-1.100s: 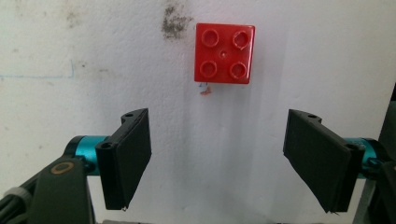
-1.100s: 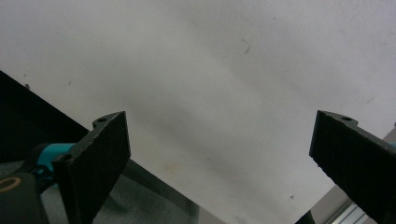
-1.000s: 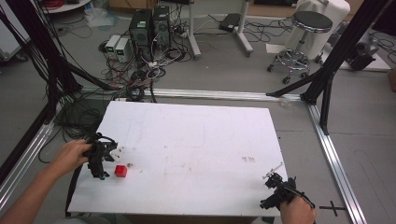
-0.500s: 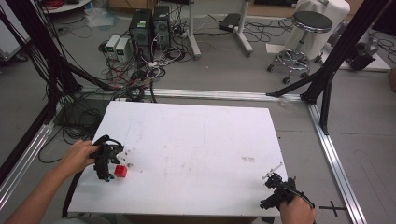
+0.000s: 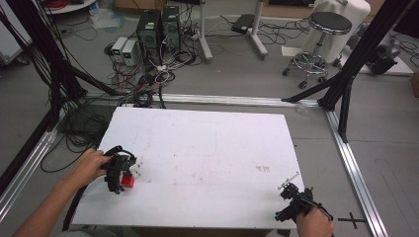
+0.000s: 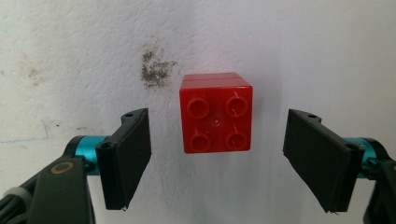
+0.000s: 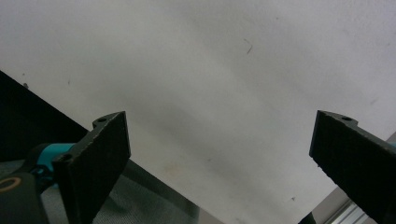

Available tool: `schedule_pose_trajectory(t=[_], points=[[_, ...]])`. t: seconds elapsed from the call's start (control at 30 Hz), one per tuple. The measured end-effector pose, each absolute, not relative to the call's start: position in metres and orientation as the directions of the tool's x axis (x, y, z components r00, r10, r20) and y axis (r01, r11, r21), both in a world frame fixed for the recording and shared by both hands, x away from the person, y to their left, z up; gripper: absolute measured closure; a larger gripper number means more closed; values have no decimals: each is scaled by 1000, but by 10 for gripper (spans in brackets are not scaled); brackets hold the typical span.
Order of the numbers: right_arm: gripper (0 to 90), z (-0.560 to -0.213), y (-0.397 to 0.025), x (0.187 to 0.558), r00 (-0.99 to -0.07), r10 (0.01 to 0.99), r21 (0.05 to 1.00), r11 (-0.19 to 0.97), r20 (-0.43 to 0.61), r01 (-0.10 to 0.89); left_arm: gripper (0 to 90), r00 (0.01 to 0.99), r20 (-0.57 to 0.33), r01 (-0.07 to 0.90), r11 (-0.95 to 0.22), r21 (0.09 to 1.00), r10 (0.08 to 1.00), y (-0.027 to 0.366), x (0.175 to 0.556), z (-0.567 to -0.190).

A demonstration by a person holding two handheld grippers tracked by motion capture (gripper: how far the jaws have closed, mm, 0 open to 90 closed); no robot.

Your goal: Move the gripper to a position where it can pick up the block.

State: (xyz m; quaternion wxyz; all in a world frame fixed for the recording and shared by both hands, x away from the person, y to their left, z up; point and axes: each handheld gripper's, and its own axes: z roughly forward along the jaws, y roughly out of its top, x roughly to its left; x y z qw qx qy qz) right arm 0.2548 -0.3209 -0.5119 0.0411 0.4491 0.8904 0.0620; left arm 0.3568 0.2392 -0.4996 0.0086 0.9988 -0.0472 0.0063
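Brick (image 6: 216,113): red, four round studs on top, plain. Table (image 5: 207,148): white, marked with faint brownish smudges; a grey speckled stain (image 6: 155,68) lay just beside the brick. Left gripper (image 6: 217,163): black jaws, teal fittings behind each, one brass-coloured ring. Right gripper (image 7: 224,163): black jaws, teal fitting. Stool (image 5: 325,22): black seat, chrome base. Floor (image 5: 395,143): grey.

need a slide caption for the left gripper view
Open left gripper poised over a red four-stud brick on the white table.
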Motion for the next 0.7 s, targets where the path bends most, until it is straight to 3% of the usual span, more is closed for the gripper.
schedule_pose_trajectory(t=[0.7], points=[[44,-512,-322,255,-592,806,154,586,-14,795,237,996,13,-88,-996,-11,-89,234,356,-507]])
